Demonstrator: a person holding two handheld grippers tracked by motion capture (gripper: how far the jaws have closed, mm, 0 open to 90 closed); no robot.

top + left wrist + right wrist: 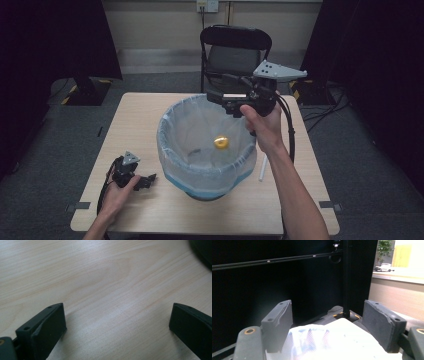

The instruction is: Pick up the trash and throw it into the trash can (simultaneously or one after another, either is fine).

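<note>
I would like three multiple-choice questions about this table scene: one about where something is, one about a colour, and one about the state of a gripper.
1. Where does the small round object lie?
A. inside the lined bin
B. on the table beside the left hand
C. on the chair

2. What colour is that object?
A. red
B. yellow
C. green

3. How do the left gripper's jaws stand?
A. shut on a straw
B. shut on the bin liner
C. open, with bare table between them

Answers:
1 A: the small round object rests in the clear liner inside the bin.
2 B: it shows yellow against the pale liner.
3 C: the left gripper has its jaws wide apart over the wooden table, nothing between them.
</note>
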